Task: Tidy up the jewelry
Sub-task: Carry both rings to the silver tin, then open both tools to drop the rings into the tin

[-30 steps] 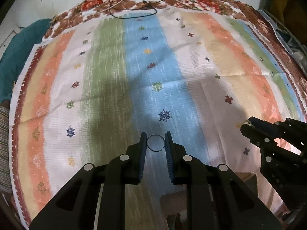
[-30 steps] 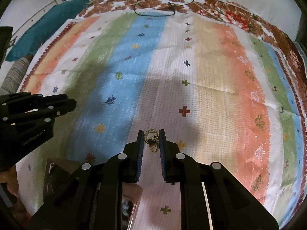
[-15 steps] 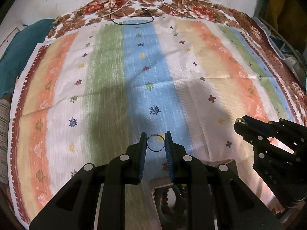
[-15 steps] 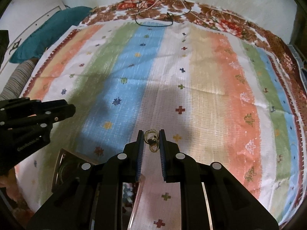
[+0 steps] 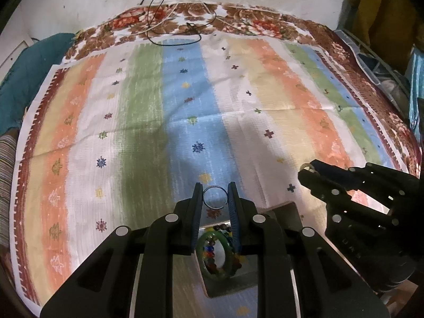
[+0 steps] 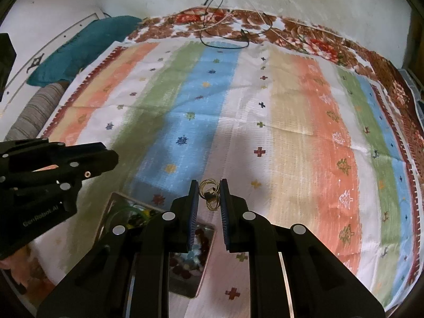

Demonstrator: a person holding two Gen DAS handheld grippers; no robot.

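My left gripper (image 5: 214, 197) is shut on a thin dark ring (image 5: 215, 187), held above the striped cloth (image 5: 148, 122). Below it lies an open jewelry box (image 5: 283, 209) with a green bangle (image 5: 212, 238) and coloured beads inside. My right gripper (image 6: 209, 196) is shut on a cluster of gold earrings (image 6: 209, 189), held above the same box (image 6: 116, 198). The right gripper also shows at the right of the left wrist view (image 5: 308, 169). The left gripper shows at the left of the right wrist view (image 6: 111, 159).
A black cable (image 5: 172, 37) and a pale cord lie at the far edge of the cloth. A teal cushion (image 6: 79, 50) and a striped pillow (image 6: 37, 111) sit at the left. A wall rises behind the bed.
Both grippers have pulled back and up with their jewelry still held. The open box has come into view beneath them.
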